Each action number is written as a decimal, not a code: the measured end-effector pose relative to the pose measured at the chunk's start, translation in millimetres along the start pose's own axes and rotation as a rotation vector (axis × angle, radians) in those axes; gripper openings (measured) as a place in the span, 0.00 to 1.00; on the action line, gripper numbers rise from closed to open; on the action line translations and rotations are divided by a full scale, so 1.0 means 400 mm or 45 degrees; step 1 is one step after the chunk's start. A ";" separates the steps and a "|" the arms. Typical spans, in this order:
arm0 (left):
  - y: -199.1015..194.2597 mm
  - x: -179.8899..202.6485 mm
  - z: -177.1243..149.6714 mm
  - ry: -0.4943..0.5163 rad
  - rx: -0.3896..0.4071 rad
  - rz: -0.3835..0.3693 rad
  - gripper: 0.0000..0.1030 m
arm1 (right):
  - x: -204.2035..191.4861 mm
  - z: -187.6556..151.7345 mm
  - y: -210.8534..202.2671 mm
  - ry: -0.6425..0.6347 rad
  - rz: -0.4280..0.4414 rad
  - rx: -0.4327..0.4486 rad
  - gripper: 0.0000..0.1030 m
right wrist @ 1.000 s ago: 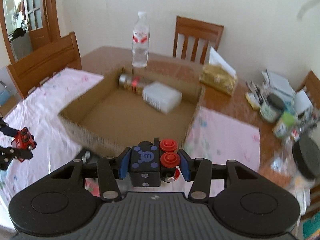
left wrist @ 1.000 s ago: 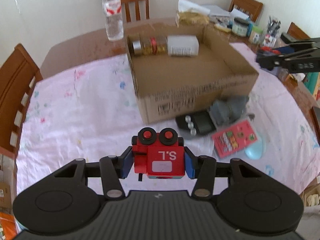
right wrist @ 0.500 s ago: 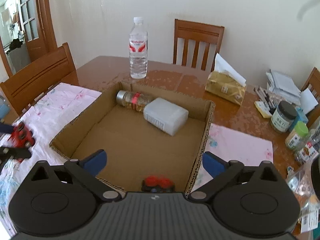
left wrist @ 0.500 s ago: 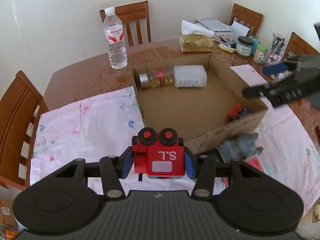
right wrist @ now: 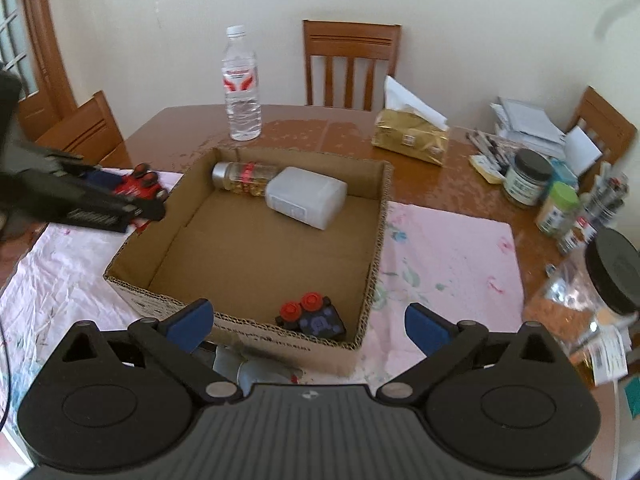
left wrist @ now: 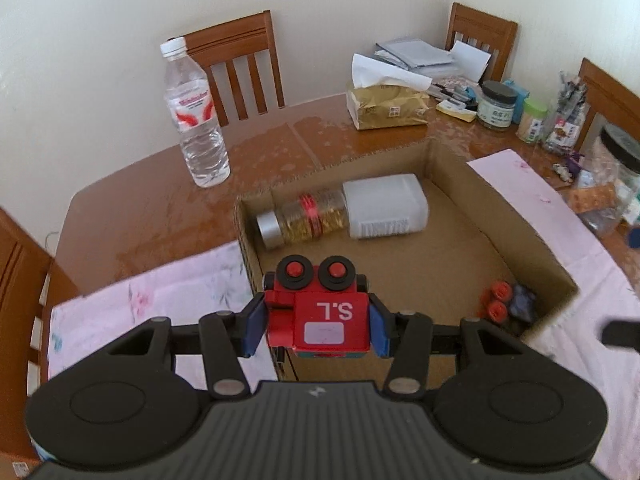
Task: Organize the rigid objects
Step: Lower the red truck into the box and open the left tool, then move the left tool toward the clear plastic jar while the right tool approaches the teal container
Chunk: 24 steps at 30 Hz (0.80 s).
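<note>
Three items lie in the open brown cardboard box (right wrist: 376,200) so far: clear glass jar with silver lid (right wrist: 240,176) and white plastic container (right wrist: 306,197) against the far wall, black toy block with red knobs (right wrist: 311,315) newly in the near right corner. Right gripper (right wrist: 306,322), a second ago clamped on that block, now spread wide and empty just above the near wall. Left gripper (left wrist: 317,322) pinching the red wooden robot block marked S.L (left wrist: 318,312), now over the box's near left corner instead of beside the box. Likely next: lower and release inside, clear of the black block.
</note>
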<state>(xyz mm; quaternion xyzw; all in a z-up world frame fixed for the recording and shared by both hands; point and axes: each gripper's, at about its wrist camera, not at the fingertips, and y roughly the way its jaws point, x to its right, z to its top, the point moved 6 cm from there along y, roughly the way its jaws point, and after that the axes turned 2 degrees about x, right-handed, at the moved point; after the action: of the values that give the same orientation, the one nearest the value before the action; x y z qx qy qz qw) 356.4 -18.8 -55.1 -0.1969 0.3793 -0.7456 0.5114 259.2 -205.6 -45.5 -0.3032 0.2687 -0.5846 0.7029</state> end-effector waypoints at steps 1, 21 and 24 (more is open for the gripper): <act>0.017 -0.002 0.010 -0.001 -0.005 -0.003 0.49 | 0.003 -0.003 -0.006 0.012 -0.012 0.001 1.00; -0.021 -0.056 0.006 -0.065 0.143 0.133 0.95 | 0.044 -0.099 -0.016 0.070 -0.095 -0.061 1.00; -0.052 -0.058 -0.043 -0.111 0.142 0.137 0.95 | 0.043 -0.119 -0.009 0.059 -0.089 -0.079 1.00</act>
<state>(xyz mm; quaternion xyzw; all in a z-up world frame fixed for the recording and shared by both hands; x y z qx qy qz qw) 341.1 12.4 -48.0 -0.1798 0.3244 -0.7278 0.5769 224.7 -228.3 -75.2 -0.3206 0.2920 -0.6070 0.6659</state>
